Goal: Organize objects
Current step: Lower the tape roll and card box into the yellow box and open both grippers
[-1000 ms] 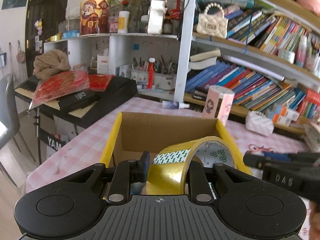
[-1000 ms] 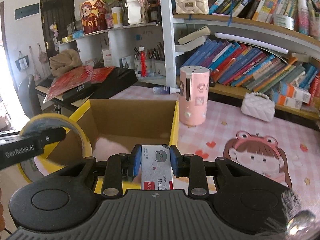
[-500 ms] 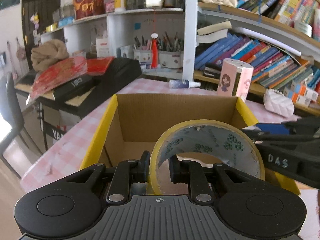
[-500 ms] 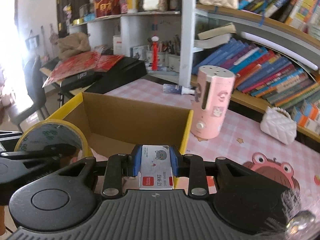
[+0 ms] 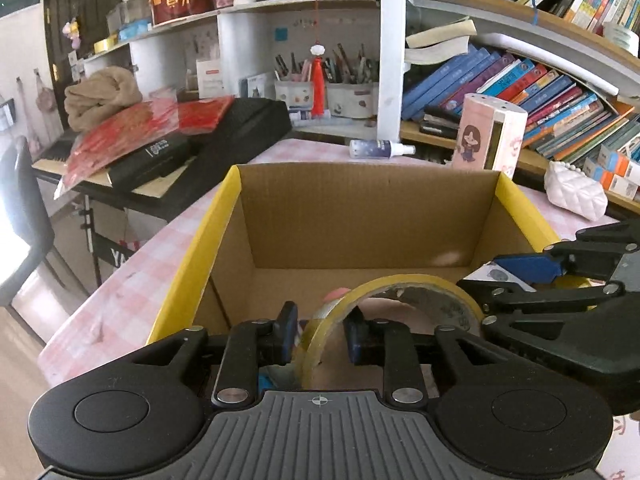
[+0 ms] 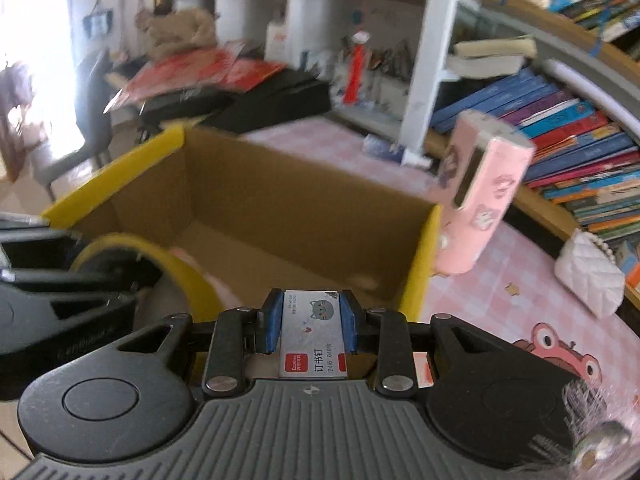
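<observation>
Yellow packing tape roll, gripped at its rim by the left gripper with fingers closed on it, hangs inside the cardboard box. At 3 o'clock, the right gripper clamps a staples box over the box's near edge.

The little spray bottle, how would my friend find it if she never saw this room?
Start at the big cardboard box with yellow edges on the pink checked table. Look past its far wall, toward the white shelf post. The spray bottle lies there on its side: small, bluish-purple, white nozzle, unlike the tall pink cylinder standing beside it.
</observation>
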`<state>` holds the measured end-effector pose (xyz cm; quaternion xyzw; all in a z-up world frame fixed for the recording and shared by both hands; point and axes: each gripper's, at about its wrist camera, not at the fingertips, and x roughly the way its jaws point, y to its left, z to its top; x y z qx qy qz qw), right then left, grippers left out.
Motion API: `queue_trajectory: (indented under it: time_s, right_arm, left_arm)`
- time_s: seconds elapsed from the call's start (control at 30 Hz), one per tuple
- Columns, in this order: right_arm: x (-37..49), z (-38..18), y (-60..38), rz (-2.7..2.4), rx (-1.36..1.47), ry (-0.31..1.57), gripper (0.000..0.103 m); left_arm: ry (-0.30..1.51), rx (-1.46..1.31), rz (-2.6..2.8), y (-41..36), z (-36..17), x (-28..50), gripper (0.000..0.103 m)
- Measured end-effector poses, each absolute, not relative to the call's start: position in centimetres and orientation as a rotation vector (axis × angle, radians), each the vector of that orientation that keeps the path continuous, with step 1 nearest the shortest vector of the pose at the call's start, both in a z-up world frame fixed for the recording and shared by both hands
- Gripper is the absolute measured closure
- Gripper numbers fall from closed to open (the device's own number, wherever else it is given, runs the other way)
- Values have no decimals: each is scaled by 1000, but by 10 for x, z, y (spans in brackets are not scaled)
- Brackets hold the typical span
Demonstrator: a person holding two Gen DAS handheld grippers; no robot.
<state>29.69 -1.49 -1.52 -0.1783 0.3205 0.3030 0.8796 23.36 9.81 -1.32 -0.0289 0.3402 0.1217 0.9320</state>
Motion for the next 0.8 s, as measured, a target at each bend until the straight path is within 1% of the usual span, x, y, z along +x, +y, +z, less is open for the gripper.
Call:
queue_trajectory:
  time_s: [0.03, 0.1, 0.13, 0.23, 0.33, 0.37, 0.4, 0.47, 0.53, 0.6, 0.7, 0.8]
  right_arm:
    - [298, -15, -14, 635, -374, 673, 75]
    - [300, -16, -14, 645, -378, 679, 75]
    - [300, -16, -13, 646, -383, 680, 75]
    - [300, -16, -13, 645, -385, 680, 75]
    - [299, -16, -13, 638, -374, 680, 75]
    - [299, -15, -14, 634, -368, 680, 74]
    - [298, -14, -15, 630, -360, 678, 73]
    - [295, -11, -18, 623, -343, 670, 71]
    - [290, -8, -21, 609, -325, 662, 70]
    - [285, -5, -26, 595, -307, 653, 68]
    - [276, 0, -33, 566, -283, 629, 63]
    - [265, 5, -39, 533, -260, 608, 61]
  left_arm:
    - [691, -58, 254, 98, -14, 232, 72]
    - [686, -58, 268, 100, -14, 233, 62]
    - [683, -58, 280, 100, -15, 232, 59]
    - [680, -63, 275, 101, -14, 231, 58]
    - [671, -78, 265, 102, -11, 228, 53]
    - [664, -84, 259, 102, -10, 226, 48]
    - [651, -91, 251, 101, -7, 224, 39]
    - [631, -101, 253, 100, -3, 219, 35]
    - [615, -117, 241, 101, 1, 213, 33]
    - [596, -133, 235, 101, 6, 207, 27]
    - [555, -147, 217, 99, 14, 194, 23]
    - [526, -146, 197, 96, 20, 182, 20]
